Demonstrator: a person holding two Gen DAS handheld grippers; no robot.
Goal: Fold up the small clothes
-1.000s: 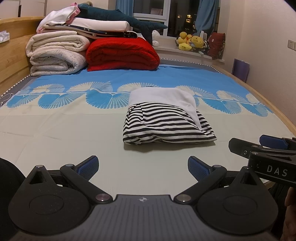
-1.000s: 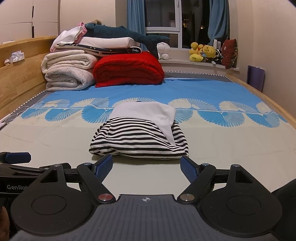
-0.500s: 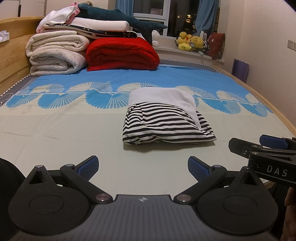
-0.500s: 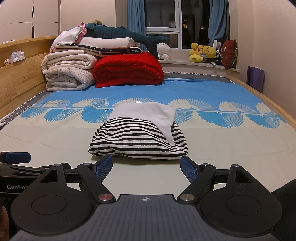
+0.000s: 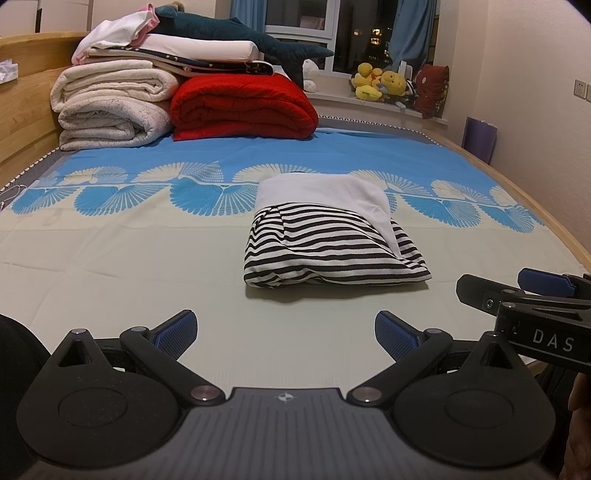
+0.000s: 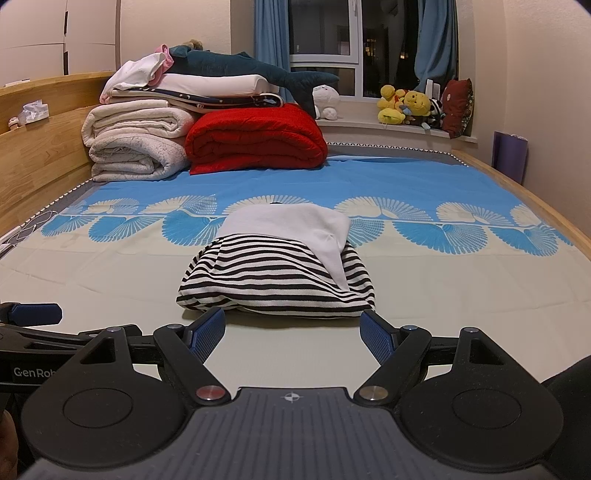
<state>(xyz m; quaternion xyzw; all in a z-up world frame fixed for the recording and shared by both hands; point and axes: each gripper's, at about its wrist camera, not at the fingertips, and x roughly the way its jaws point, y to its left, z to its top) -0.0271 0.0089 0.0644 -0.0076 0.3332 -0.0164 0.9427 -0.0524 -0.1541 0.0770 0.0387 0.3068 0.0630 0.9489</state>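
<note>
A folded black-and-white striped garment with a white part lies in the middle of the bed; it also shows in the right wrist view. My left gripper is open and empty, held above the sheet in front of the garment. My right gripper is open and empty, its fingertips close to the garment's near edge. The right gripper's fingers show at the right edge of the left wrist view. The left gripper's finger shows at the left edge of the right wrist view.
Folded cream blankets, a red quilt and a plush shark are stacked at the bed's far left. A wooden headboard runs along the left. Plush toys sit on the windowsill. The bed's wooden edge is on the right.
</note>
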